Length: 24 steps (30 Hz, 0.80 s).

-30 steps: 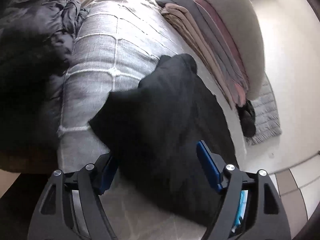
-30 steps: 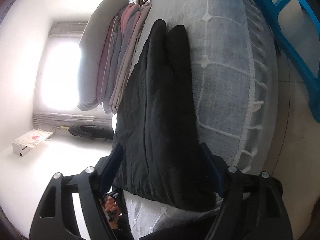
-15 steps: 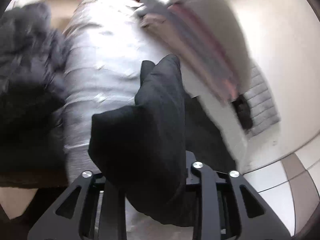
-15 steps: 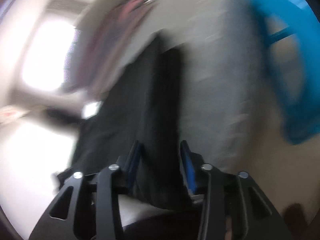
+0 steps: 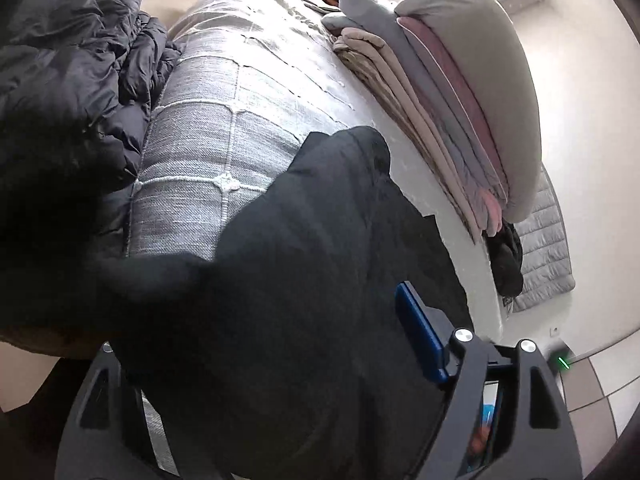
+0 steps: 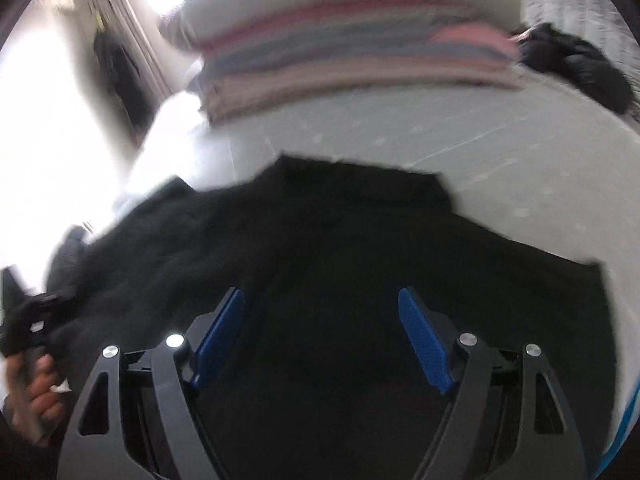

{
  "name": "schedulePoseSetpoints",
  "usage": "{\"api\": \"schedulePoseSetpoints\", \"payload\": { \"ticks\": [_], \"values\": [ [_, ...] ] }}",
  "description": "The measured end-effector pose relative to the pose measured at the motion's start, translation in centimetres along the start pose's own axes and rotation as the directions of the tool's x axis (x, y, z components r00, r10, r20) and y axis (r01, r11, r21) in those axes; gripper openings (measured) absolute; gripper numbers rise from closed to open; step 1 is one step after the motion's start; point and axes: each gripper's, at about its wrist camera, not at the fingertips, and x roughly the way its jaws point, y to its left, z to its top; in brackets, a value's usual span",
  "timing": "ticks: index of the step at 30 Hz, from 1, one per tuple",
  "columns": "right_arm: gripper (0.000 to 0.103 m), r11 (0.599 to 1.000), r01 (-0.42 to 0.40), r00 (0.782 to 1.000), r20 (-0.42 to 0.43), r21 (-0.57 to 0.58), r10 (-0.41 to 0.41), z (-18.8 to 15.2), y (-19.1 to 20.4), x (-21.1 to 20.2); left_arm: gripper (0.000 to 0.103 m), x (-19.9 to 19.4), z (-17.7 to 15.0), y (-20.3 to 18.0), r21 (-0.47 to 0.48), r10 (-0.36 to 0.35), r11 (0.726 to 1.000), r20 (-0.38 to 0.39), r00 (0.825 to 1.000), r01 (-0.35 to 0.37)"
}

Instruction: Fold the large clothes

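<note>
Hovering right claw [image 6: 320, 332] agape over black garment [image 6: 360, 240]

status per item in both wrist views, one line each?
black garment: bunched, lying on the bed, draped over the left gripper's base
left gripper: open, one blue pad visible, other hidden by cloth
right gripper: open, above the garment, gripping nothing
stack of folded pastel clothes: folded, piled
grey quilted bedspread: spread flat
</note>
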Motion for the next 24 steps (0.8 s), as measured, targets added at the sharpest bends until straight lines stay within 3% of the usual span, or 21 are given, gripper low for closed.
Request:
{"api": "schedulePoseSetpoints", "payload": {
  "ticks": [2, 3, 6, 8, 11, 12, 14, 15, 19, 21, 24],
  "values": [
    [0.079, 0.991, 0.127, 0.990, -0.047, -0.049, -0.130, 0.7, -0.4, 4.2, 0.074, 0.0, 0.2, 0.1, -0.001, -0.003, 1.000, 0.003, 1.000, 0.003],
    [0.080, 0.988, 0.147, 0.987, -0.057, -0.049, -0.150, 0.9, -1.2, 6.1, 0.074, 0.0, 0.4, 0.1, 0.001, -0.005, 1.000, 0.007, 1.000, 0.005],
    [0.080, 0.989, 0.135, 0.990, -0.050, 0.058, -0.132, 1.9, -3.0, 6.3, 0.074, -0.1, 0.9, 0.2, -0.012, -0.012, 1.000, 0.016, 1.000, 0.013],
    [0.080, 0.991, 0.120, 0.992, -0.052, 0.065, -0.117, 1.9, -2.3, 5.3, 0.075, 0.1, 0.8, 0.1, -0.027, -0.008, 1.000, 0.015, 1.000, 0.008],
    [0.081, 0.999, 0.000, 0.999, 0.054, 0.032, -0.001, 0.6, -0.9, 1.7, 0.075, 0.3, 0.8, 0.3, -0.042, 0.003, 0.999, 0.019, 1.000, -0.002],
    [0.085, 1.000, 0.013, 0.998, 0.060, -0.008, -0.012, -0.1, 0.0, 1.5, 0.075, 0.4, 0.8, 0.3, -0.037, 0.010, 0.999, 0.023, 1.000, -0.009],
    [0.089, 0.995, 0.057, 0.994, -0.088, -0.078, -0.064, -1.3, 0.4, 5.2, 0.074, 0.8, 0.7, -0.3, -0.003, 0.021, 1.000, 0.031, 0.999, -0.021],
    [0.089, 0.998, 0.044, 0.995, -0.086, -0.055, -0.048, -1.2, 0.1, 5.4, 0.073, 0.7, 0.6, -0.5, 0.012, 0.016, 1.000, 0.042, 0.999, -0.016],
    [0.089, 0.999, 0.015, 1.000, 0.010, 0.030, -0.015, -0.6, 0.4, 1.0, 0.060, 0.7, 0.7, 0.4, -0.005, 0.014, 1.000, 0.044, 0.999, -0.014],
    [0.089, 0.998, 0.062, 0.996, 0.069, -0.009, -0.061, -1.8, 1.5, -2.2, 0.051, 0.9, 1.0, 1.2, -0.023, -0.005, 1.000, 0.029, 1.000, 0.006],
    [0.089, 0.984, 0.177, 0.982, 0.078, -0.030, -0.175, -4.9, 1.9, -4.6, 0.043, 0.9, 1.1, 1.3, -0.023, -0.032, 0.999, 0.021, 0.999, 0.033]
  ]
}}
